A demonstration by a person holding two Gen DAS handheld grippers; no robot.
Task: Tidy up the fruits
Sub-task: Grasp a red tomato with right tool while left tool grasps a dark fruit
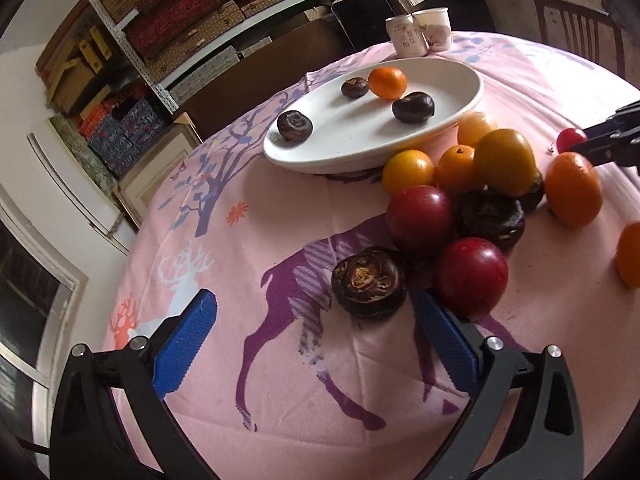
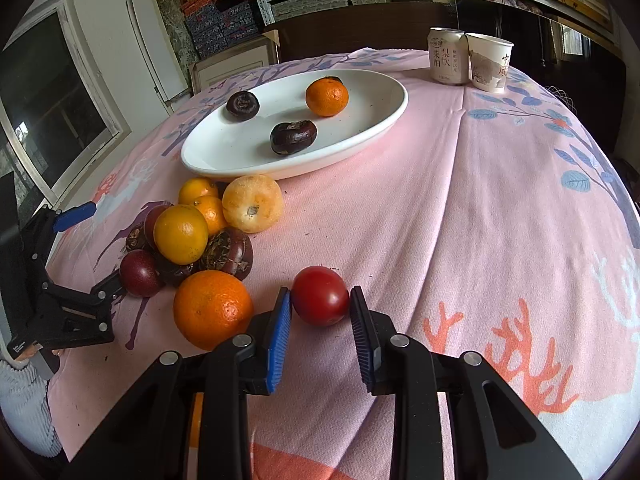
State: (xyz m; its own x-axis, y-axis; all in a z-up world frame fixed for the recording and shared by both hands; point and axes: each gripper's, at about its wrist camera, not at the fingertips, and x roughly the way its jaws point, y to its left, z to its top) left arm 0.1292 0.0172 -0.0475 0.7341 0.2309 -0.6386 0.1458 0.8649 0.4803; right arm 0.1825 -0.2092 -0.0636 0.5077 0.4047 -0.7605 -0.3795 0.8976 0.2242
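Note:
A white oval plate (image 2: 280,168) (image 1: 360,160) holds an orange (image 2: 327,97) and up to three dark brown fruits (image 2: 293,137). In front of it lies a pile of oranges (image 2: 181,234), red fruits (image 1: 420,220) and dark fruits (image 2: 230,254). My right gripper (image 2: 320,292) is shut on a small red fruit (image 2: 320,304) resting on the cloth, beside a big orange (image 2: 212,308). My left gripper (image 1: 316,300) is open at the pile's near edge. A dark fruit (image 1: 368,286) lies just ahead of its fingers, untouched.
A pink patterned cloth (image 2: 460,220) covers the round table. A drinks can (image 2: 446,56) and a paper cup (image 2: 490,62) stand at the far edge. Shelves of boxes (image 1: 168,28) line the wall behind. A person's pale sleeve (image 2: 24,404) shows at lower left.

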